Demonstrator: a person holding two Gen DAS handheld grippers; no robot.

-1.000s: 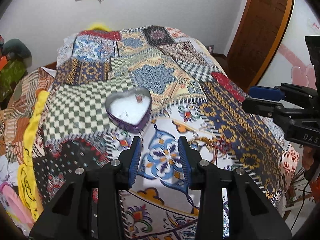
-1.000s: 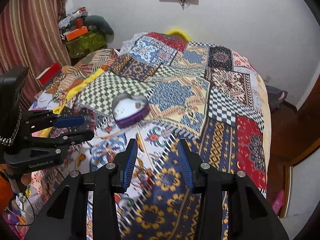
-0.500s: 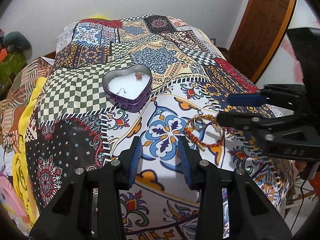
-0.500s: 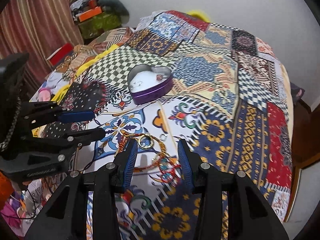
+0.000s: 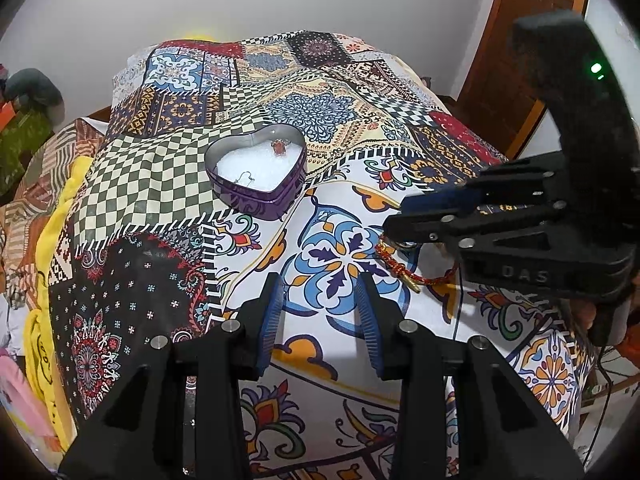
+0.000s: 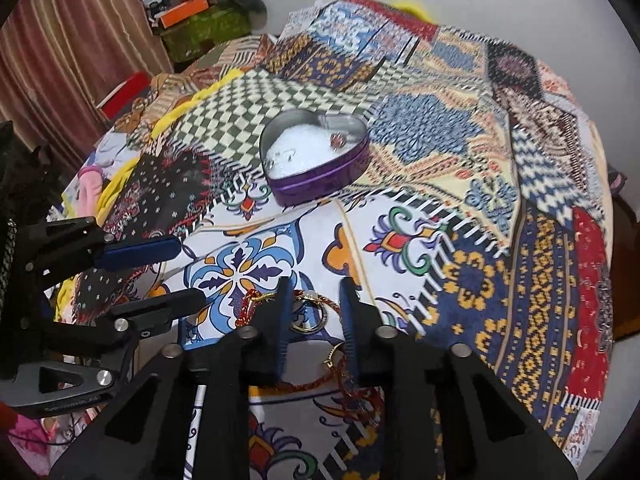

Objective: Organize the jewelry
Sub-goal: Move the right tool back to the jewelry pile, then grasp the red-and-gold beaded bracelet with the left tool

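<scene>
The left gripper [image 5: 318, 312] hovers over the patterned bedspread [image 5: 168, 184] with its jaws parted and only bare cloth between them. Ahead of those jaws, slightly to their left, sits the purple heart-shaped tin [image 5: 258, 176] — open, white-lined, with a small red-stoned piece [image 5: 279, 146] near its far rim and a thin wire earring [image 5: 245, 178] near its front. To the right of the left jaws, a red beaded bracelet [image 5: 394, 266] lies on the cloth, partly under the right gripper's tip.

The right gripper [image 6: 314, 304] points down at the jewelry pile. Its jaws are closing, with a gold ring [image 6: 316, 318] between the fingers [image 6: 285, 308] — whether the pads press it yet cannot be told. The red bracelet curls just beside the left finger and below the jaws.
</scene>
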